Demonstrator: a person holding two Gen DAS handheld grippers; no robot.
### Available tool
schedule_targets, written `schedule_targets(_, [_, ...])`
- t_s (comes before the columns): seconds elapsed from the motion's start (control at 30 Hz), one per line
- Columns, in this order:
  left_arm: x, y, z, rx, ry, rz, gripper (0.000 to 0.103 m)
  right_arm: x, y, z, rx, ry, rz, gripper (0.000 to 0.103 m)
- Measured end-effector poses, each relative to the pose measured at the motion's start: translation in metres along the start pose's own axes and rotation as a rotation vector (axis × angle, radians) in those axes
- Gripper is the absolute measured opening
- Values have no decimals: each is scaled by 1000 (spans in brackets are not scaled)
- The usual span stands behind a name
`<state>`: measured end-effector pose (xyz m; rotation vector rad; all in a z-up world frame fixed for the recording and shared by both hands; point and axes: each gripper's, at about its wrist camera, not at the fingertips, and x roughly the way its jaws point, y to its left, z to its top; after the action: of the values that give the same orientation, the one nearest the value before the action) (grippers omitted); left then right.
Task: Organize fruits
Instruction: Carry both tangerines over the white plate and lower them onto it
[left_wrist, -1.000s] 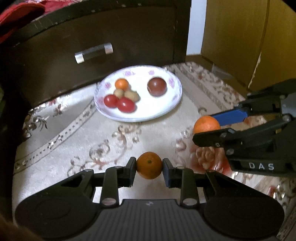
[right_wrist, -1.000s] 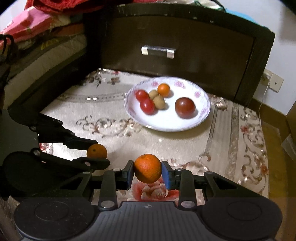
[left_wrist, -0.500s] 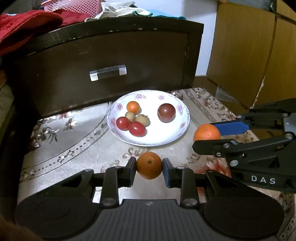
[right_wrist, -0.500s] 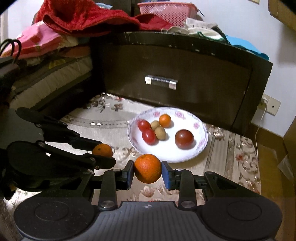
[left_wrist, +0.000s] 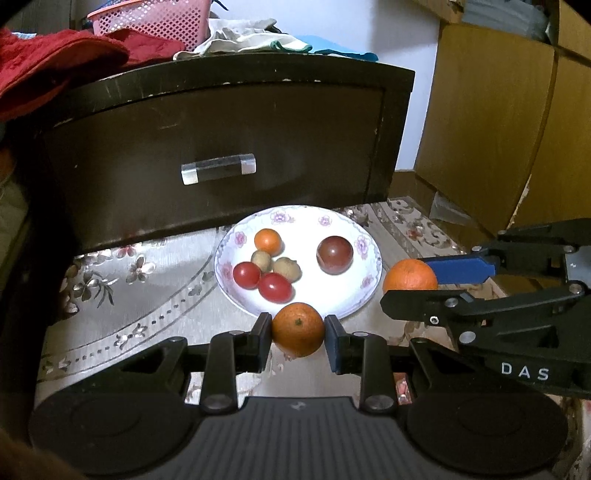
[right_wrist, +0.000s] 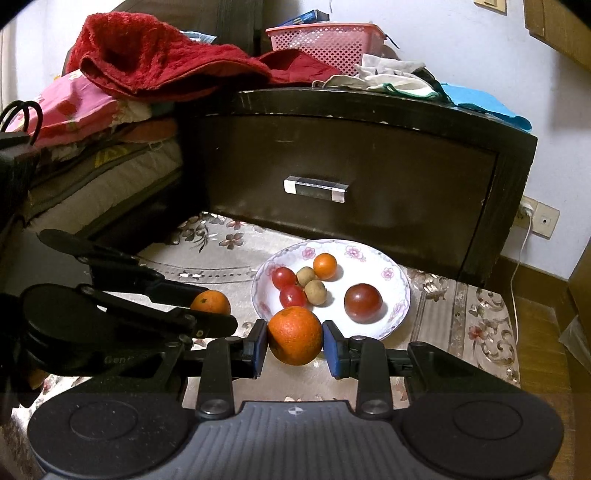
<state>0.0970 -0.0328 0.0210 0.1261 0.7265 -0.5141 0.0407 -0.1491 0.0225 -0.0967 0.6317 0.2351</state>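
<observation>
Left tongs (left_wrist: 298, 329) pinch a round orange (left_wrist: 297, 329), stem dimple facing the camera. Right tongs (right_wrist: 294, 335) pinch a second orange (right_wrist: 294, 335). A fruit plate (left_wrist: 364, 295) sits just beyond both.

White plate (left_wrist: 369, 291) with pink floral rim motifs. On it: two red tomatoes (left_wrist: 246, 275), one dark maroon tomato (left_wrist: 334, 254), one small orange (left_wrist: 268, 240) at 12 o'clock. Cream tabletop (left_wrist: 147, 295), floral pattern. Dark brown drawer (left_wrist: 221, 129). Pink basket (right_wrist: 327, 40).
</observation>
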Motion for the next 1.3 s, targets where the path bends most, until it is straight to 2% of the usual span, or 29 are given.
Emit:
schedule_targets(0.77, [26,6,18,-7,-15,15,36,20,-14,13,35,0,-28,28])
schedule_targets(1.3, [45,9,26,12,0,59,36,45,-24,19,45,21,-49,28])
